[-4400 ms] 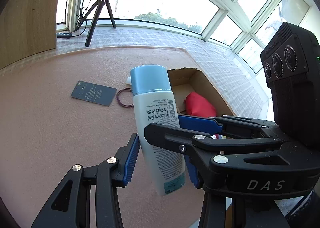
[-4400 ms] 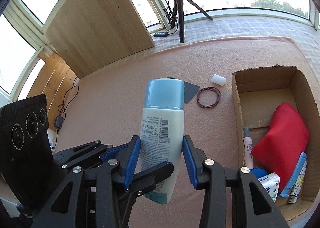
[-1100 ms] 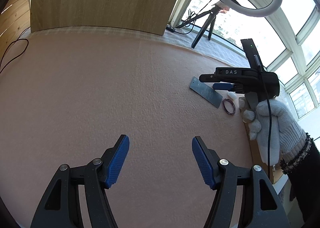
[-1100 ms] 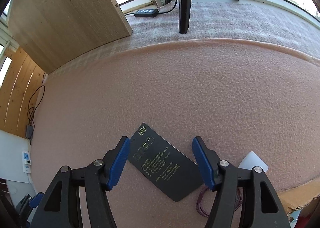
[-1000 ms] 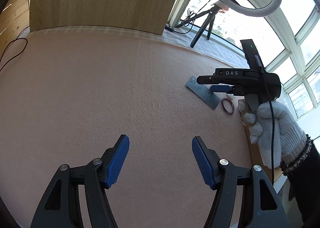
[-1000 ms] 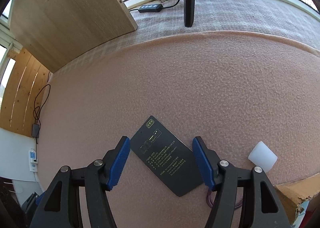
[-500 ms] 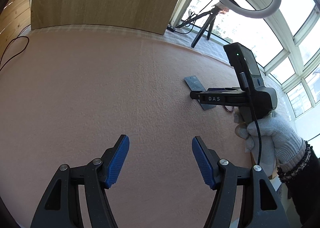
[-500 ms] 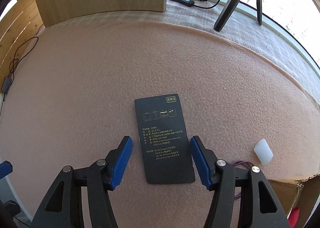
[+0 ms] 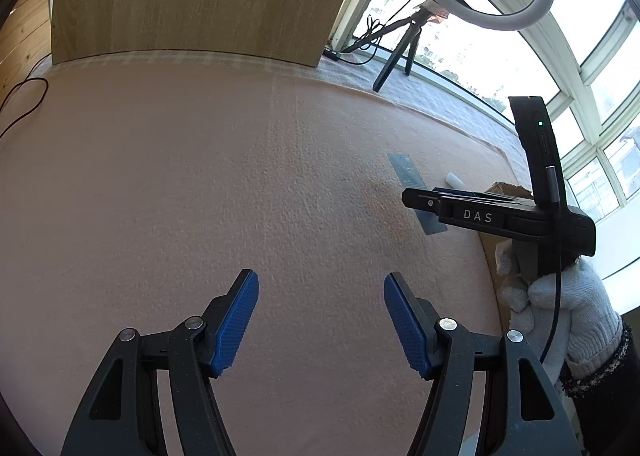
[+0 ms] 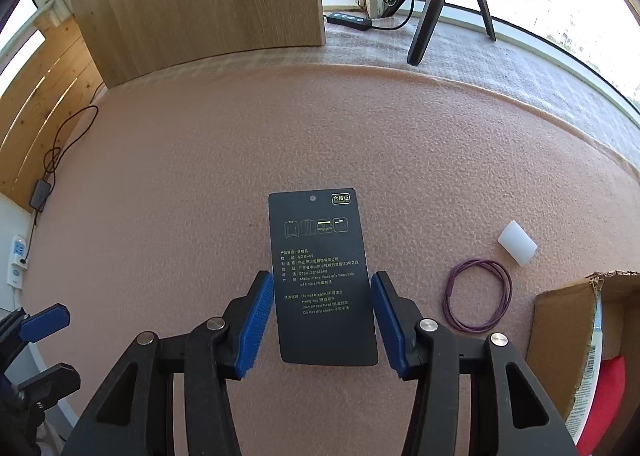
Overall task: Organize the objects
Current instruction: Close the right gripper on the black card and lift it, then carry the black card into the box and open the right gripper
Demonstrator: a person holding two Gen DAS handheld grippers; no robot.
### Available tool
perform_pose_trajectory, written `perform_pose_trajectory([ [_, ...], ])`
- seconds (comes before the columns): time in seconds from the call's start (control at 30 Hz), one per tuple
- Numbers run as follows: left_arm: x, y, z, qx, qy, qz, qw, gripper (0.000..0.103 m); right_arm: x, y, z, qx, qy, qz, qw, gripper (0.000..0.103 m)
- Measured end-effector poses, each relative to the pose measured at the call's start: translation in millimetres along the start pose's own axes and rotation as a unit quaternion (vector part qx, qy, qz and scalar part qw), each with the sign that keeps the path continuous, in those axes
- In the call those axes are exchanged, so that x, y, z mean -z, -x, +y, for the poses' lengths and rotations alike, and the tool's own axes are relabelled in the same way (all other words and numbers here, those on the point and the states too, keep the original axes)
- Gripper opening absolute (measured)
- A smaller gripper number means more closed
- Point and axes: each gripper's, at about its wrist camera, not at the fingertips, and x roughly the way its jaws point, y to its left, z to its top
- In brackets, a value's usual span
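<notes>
Right gripper (image 10: pixel 322 314) spread, straddling one dark card (image 10: pixel 322 276) flat on pink mat (image 10: pixel 200 175). To its right: one purple loop (image 10: pixel 478 296), one white cap (image 10: pixel 517 243), one cardboard box (image 10: pixel 560 336). Left gripper (image 9: pixel 320 322) spread, empty, over bare mat.

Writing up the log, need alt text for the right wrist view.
The open right gripper straddles a dark printed card lying flat on the pink mat. To the right lie a purple loop, a white cap and a cardboard box.
</notes>
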Motion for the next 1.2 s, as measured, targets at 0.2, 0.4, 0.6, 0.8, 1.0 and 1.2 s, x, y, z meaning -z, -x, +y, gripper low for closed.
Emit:
perform_pose_trajectory([
  [0.2,1,-6,-21,0.015,-0.02,0.004,0.9997,0.069,21,54,-35,-0.001,-0.036,-0.045,0.998,0.046],
  [0.4,2,-11,-41,0.023,-0.037,0.009,0.999,0.069,55,91,-88,0.039,-0.087,-0.075,0.993,0.046],
  [0.6,2,-22,-61,0.028,-0.058,0.017,0.9978,0.069,86,106,-134,0.066,-0.145,-0.078,0.984,0.046],
  [0.8,0,-33,-79,0.032,-0.076,0.025,0.9963,0.069,102,109,-155,0.081,-0.167,-0.075,0.98,0.046],
  [1.0,1,-37,-89,0.035,-0.085,0.029,0.9953,0.069,106,108,-162,0.085,-0.173,-0.07,0.979,0.047],
  [1.2,-1,-44,-93,0.033,-0.087,0.032,0.9951,0.069,106,109,-156,0.093,-0.16,-0.065,0.981,0.055],
])
